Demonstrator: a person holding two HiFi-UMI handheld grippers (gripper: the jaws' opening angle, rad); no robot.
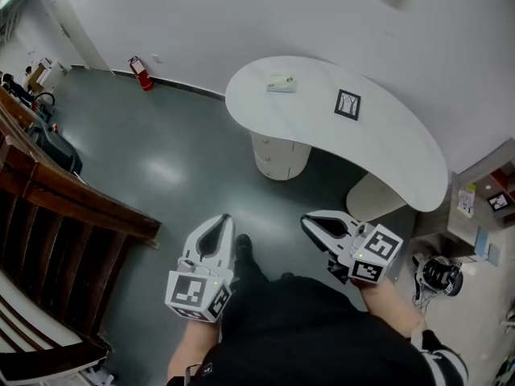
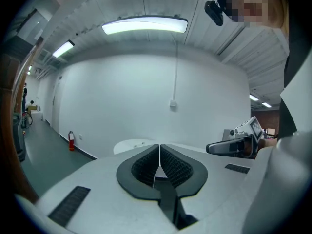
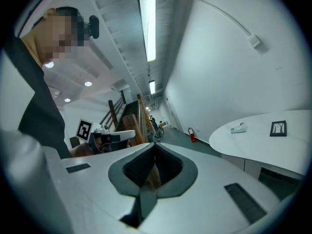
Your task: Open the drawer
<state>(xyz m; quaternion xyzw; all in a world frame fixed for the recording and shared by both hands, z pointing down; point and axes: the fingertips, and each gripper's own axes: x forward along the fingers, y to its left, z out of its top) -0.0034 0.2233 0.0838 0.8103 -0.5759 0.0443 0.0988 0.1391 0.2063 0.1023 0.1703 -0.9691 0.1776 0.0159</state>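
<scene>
Hovering side by side, the left gripper and right gripper are held well short of the white table; both pairs of jaws are clenched on nothing; the drawer unit is seen tucked beneath the tabletop, fronts flush.

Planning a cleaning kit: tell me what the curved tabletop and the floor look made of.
Tabletop: smooth matte white, likely laminate or painted board; even colour, no grain.
Floor: grey-green, glossy, probably sealed or epoxy-coated concrete; it mirrors a ceiling light.
</scene>
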